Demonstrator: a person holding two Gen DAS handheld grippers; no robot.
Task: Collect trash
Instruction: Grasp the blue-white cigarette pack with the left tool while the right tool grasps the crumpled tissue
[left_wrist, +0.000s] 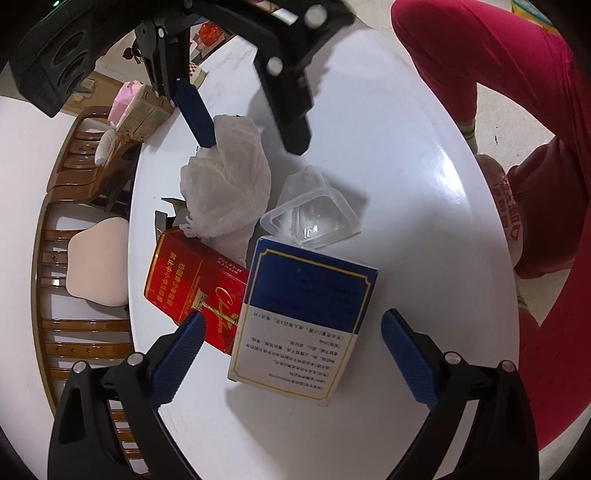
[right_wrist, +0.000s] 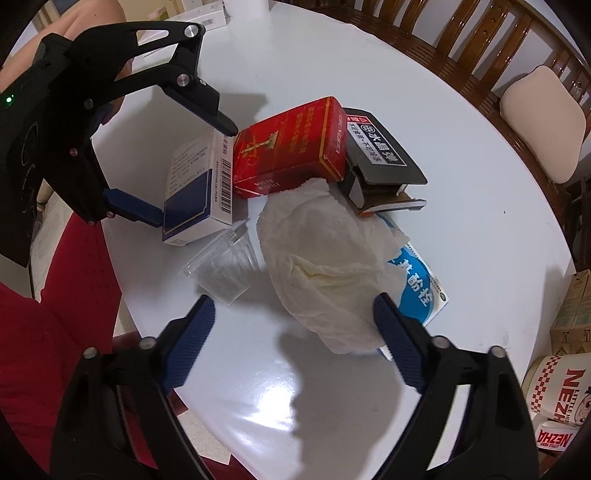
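1. White and glossy, the round table (right_wrist: 461, 258) carries a small heap of trash, and the red cigarette pack (right_wrist: 291, 144) in the heap serves as landmark
2. Just beside the red pack, toward the person, stands a blue-and-white carton (right_wrist: 201, 192); its long side touches the pack
3. A crumpled white tissue (right_wrist: 325, 269) spreads out from the foot of the red pack, its upper edge lying against the pack
4. A clear plastic cup (right_wrist: 225, 269) lies tipped on its side between the tissue and the blue-and-white carton, near the red pack
5. On the far side of the red pack from the carton, a black box (right_wrist: 384, 155) leans against it
6. A blue-and-white sachet (right_wrist: 421, 280) lies flat beyond the tissue from the red pack, partly under the tissue
7. The left gripper (left_wrist: 291, 325) hovers over the carton beside the red pack, jaws spread wide with the carton between them; I cannot tell whether either pad touches it
8. The right gripper (right_wrist: 295, 317) points down at the tissue below the red pack; its jaws stand apart, one pad at the tissue's edge, the other clear of it, so nothing is pinched
9. Wooden chairs (right_wrist: 480, 48) ring the table behind the red pack, one with a beige cushion (right_wrist: 543, 118)
10. A person's red trouser leg (left_wrist: 509, 66) shows past the table edge, well apart from the red pack
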